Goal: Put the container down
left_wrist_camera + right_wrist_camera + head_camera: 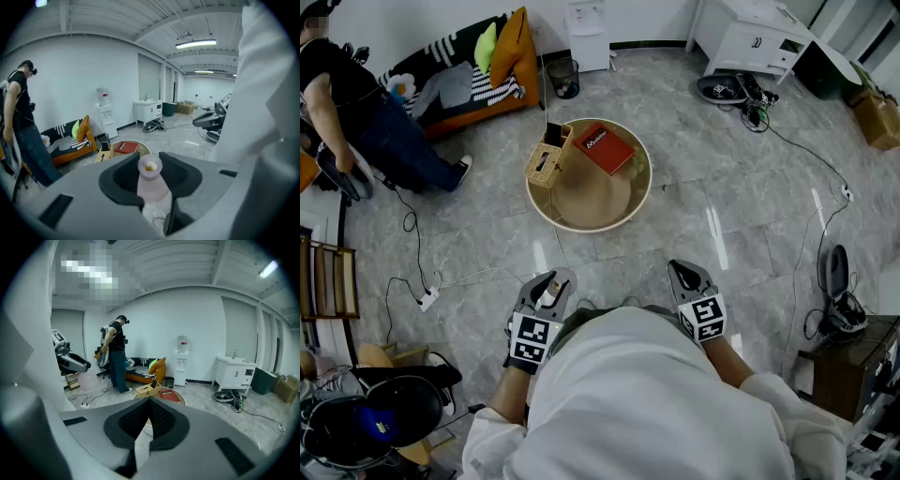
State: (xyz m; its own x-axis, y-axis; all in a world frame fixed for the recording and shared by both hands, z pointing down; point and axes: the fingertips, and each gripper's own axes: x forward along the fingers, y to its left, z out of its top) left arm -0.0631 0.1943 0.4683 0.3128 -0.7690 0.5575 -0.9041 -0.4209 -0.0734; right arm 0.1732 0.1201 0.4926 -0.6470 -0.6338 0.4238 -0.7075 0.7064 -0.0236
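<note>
A glossy grey floor (722, 234) is spread across a large room, with a sofa (459, 84) at the far left and a white cabinet (750, 37) at the far right. A round table (591, 192) is set mid-floor (a red book (604, 147) and a wooden box (546, 164) lie on it). The container (151, 180), pale pink, is clamped in the left gripper (549, 281), near and left. The right gripper (149, 404) is closed on nothing.

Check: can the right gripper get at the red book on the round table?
Probably not without a step forward. The right gripper, jaws shut and empty, hangs near the body; the red book lies uncovered on the round table, across the floor ahead.
</note>
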